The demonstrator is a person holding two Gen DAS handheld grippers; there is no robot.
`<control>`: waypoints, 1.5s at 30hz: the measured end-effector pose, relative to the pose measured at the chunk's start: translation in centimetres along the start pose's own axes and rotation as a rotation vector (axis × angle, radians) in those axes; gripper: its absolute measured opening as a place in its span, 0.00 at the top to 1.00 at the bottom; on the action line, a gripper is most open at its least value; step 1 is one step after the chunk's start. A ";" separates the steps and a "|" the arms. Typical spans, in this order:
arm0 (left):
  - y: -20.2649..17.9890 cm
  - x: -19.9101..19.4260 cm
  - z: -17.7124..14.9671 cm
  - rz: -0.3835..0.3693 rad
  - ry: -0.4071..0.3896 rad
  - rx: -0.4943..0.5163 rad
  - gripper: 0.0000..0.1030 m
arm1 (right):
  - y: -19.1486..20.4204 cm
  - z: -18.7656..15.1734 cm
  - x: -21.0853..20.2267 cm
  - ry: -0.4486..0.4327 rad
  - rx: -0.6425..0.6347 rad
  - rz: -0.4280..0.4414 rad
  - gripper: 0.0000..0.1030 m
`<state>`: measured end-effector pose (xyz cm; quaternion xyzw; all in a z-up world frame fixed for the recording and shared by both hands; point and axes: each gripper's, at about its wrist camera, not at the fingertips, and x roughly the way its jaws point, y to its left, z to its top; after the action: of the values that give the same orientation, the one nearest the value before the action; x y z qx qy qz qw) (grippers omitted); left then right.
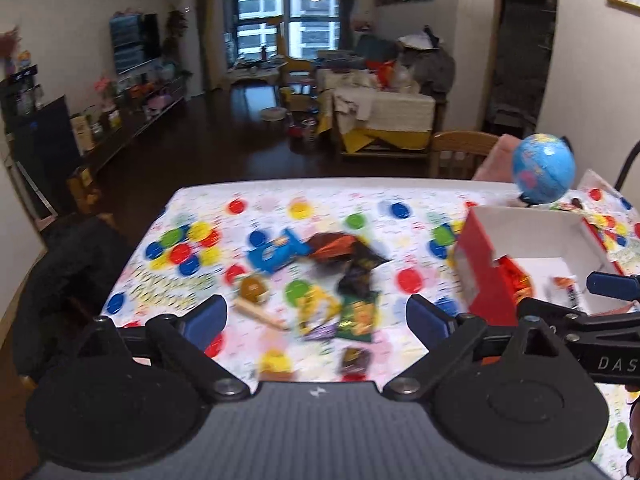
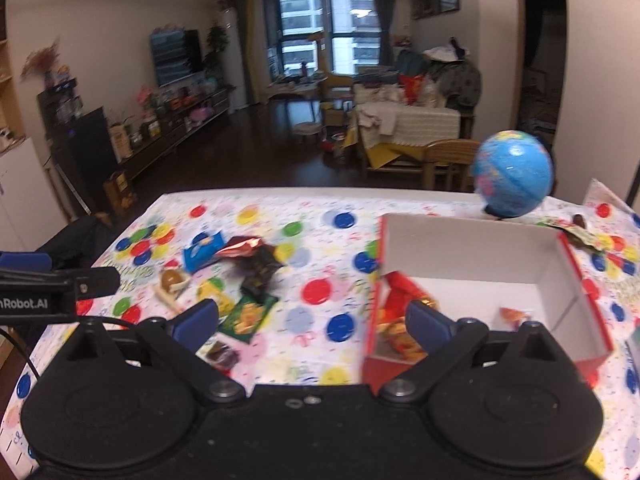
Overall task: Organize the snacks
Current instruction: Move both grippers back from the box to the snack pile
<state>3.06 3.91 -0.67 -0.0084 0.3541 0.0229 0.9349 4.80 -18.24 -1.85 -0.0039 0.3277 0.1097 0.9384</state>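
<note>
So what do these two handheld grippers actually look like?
Both are matte black with round pivot discs, silver bolts and dark blue finger pads. The left gripper shows "Robot.AI" lettering and a thin black cable in the right view; the right gripper shows "DAS" in the left view.

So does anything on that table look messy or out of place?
Yes. A heap of snack packets lies loose on the spotted tablecloth, while the red box beside it holds only a few. One wrapper lies apart, behind the box near the globe.
</note>
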 end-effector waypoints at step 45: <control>6.3 17.7 -5.3 -0.109 0.441 -0.097 0.25 | 8.3 -5.4 16.7 0.307 -0.308 0.209 0.51</control>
<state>12.46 10.70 -16.34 -0.0774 0.5475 -0.0129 0.8331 12.47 -7.17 -15.87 -0.1295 0.4444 0.2530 0.8496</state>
